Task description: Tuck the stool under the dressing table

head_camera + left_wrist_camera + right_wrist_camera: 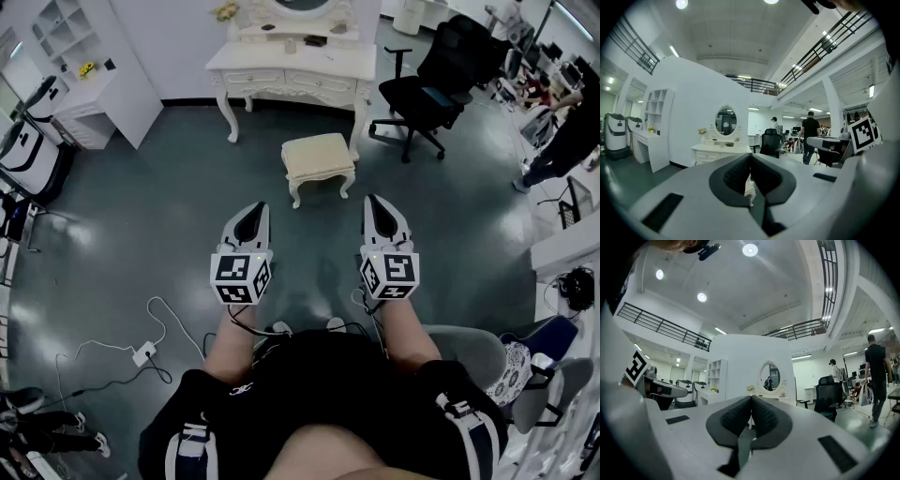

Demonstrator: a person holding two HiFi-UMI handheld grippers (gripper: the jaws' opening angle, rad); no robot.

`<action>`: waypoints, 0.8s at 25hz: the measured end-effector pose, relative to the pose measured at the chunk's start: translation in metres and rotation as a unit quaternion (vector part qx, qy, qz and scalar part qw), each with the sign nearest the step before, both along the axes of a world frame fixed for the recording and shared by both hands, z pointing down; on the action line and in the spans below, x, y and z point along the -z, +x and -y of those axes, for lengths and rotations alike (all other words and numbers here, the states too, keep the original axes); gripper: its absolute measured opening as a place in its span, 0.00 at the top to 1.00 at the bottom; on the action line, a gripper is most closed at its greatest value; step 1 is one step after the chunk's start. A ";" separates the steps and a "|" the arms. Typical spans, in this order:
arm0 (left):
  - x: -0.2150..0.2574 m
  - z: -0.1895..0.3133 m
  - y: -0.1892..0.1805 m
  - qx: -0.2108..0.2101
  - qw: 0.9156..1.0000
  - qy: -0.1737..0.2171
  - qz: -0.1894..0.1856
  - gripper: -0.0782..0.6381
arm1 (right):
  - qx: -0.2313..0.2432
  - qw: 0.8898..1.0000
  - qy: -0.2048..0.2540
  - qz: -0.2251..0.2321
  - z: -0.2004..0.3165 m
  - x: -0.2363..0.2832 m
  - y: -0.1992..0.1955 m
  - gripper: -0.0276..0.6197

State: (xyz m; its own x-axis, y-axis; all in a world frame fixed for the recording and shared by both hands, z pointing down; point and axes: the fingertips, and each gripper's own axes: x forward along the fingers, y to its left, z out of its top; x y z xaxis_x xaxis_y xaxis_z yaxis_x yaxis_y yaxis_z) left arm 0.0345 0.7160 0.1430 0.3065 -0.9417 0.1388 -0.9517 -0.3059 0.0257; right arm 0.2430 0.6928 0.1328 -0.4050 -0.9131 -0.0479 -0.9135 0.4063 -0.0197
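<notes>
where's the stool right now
In the head view the stool stands just in front of the dressing table, near its legs at picture right, left of the black office chair.

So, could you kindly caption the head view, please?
Both shut, left tool and right tool face the cream stool in front of the dressing table.

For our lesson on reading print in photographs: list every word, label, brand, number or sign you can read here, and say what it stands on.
No readable words or numbers in any view.
Left hand-held gripper: black-and-white square markers, not letters.
Right hand-held gripper: square markers of the same kind, no text.
Small things on the dressing table: too small to read.
</notes>
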 end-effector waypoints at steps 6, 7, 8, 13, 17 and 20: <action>0.005 0.003 0.000 0.002 1.000 0.011 0.008 0.86 | -0.006 1.000 -0.001 0.009 0.008 -0.004 0.003 0.93; 0.005 0.003 0.000 0.003 1.000 0.012 0.009 0.86 | -0.005 1.000 0.001 0.010 0.009 -0.003 0.003 0.93; 0.006 0.003 0.001 0.004 1.000 0.012 0.009 0.86 | -0.004 1.000 0.003 0.009 0.011 -0.002 0.004 0.93; 0.010 0.002 0.013 0.006 0.999 0.019 0.027 0.86 | -0.004 1.000 0.003 0.019 0.019 -0.001 0.018 0.93; 0.011 0.005 0.028 0.006 0.999 0.023 0.037 0.86 | 0.007 1.000 0.006 0.028 0.025 -0.002 0.029 0.93; 0.009 0.008 0.044 0.008 0.999 0.022 0.036 0.86 | 0.011 0.999 0.010 0.028 0.028 -0.004 0.042 0.93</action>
State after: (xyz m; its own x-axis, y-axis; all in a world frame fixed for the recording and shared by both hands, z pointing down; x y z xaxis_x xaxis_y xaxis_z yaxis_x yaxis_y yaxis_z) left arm 0.0781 0.7083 0.1341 0.2816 -0.9522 0.1186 -0.9556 -0.2895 -0.0556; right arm 0.2849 0.6647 0.1373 -0.4220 -0.9022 -0.0895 -0.9017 0.4280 -0.0622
